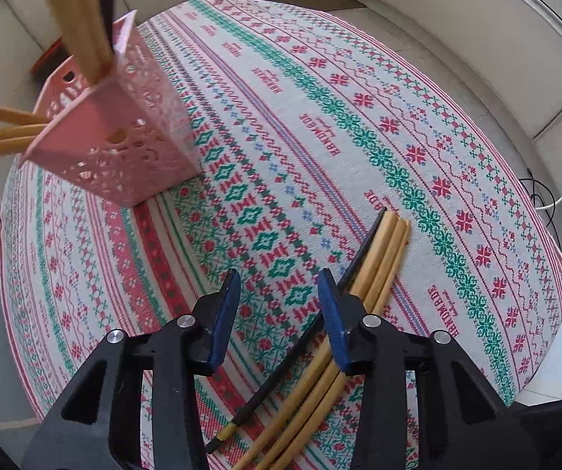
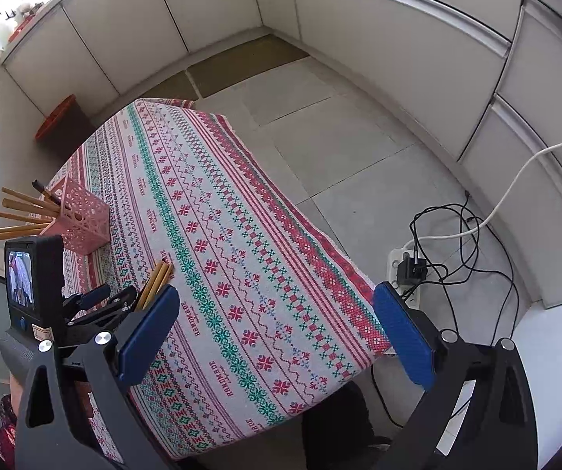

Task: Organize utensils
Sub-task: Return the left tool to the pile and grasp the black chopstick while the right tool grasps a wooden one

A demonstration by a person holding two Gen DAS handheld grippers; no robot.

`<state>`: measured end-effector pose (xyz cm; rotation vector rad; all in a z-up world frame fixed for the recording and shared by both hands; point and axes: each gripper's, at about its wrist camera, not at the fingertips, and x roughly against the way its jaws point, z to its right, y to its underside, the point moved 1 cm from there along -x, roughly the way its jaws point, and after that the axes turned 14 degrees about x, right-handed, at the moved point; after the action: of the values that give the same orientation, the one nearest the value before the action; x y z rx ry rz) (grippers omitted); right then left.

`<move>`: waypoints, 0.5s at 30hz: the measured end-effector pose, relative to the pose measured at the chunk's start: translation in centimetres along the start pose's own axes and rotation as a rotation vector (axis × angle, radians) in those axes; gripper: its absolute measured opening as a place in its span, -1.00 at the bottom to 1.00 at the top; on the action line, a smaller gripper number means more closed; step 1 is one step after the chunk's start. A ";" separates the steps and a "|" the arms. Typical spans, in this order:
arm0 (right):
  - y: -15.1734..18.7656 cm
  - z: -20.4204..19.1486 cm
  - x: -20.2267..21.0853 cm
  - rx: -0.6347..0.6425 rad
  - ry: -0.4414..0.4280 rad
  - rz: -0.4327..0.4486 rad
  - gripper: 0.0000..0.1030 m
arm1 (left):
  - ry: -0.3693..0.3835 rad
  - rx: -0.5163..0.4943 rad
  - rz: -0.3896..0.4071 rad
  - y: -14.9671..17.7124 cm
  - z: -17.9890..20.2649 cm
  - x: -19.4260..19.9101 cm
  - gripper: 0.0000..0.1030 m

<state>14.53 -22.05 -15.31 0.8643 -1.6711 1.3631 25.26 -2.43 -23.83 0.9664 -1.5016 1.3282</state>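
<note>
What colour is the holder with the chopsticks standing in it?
Pink, with a cut-out lattice pattern. The holder shows best in the left wrist view.

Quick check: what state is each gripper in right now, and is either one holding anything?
Left gripper: open, holding nothing; the loose chopsticks lie outside its right finger.
Right gripper: wide open, empty, over the tablecloth.

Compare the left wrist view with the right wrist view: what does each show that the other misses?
Only the left wrist view shows the black chopstick lying beside the bamboo chopsticks on the cloth, and the left tool's fingertips with nothing between them. Only the right wrist view shows the power strip, cables and the open right tool. Both show the pink holder and patterned tablecloth.
</note>
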 end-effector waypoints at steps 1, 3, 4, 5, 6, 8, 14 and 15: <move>0.0 0.2 -0.2 -0.011 -0.008 -0.011 0.87 | 0.002 -0.009 -0.007 0.0 0.2 -0.2 -0.36; 0.1 0.6 -0.6 -0.023 -0.020 -0.027 0.87 | -0.008 -0.018 0.009 0.0 0.6 0.0 -0.35; 0.0 0.8 -0.7 -0.027 -0.021 -0.030 0.87 | -0.004 -0.016 0.017 -0.2 0.6 0.2 -0.36; 0.1 0.9 -0.7 -0.029 -0.019 -0.029 0.87 | 0.005 -0.014 0.020 -0.4 0.7 0.4 -0.36; 0.0 0.9 -0.7 -0.030 -0.016 -0.026 0.87 | 0.017 -0.013 0.024 -0.6 0.8 0.7 -0.36; 0.0 1.1 -0.7 -0.031 -0.009 -0.023 0.87 | 0.028 -0.026 0.023 -0.7 1.3 1.3 -0.36; 0.1 1.2 -1.0 -0.025 -0.011 -0.039 0.87 | 0.016 -0.070 0.008 -0.2 2.4 0.2 -0.37; 0.1 1.2 -1.0 -0.021 -0.008 -0.039 0.87 | 0.019 -0.069 0.011 -0.2 2.4 0.2 -0.36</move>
<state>14.67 -23.18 -16.36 0.8867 -1.6636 1.3150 25.09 -4.82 -23.65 0.9007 -1.5306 1.2812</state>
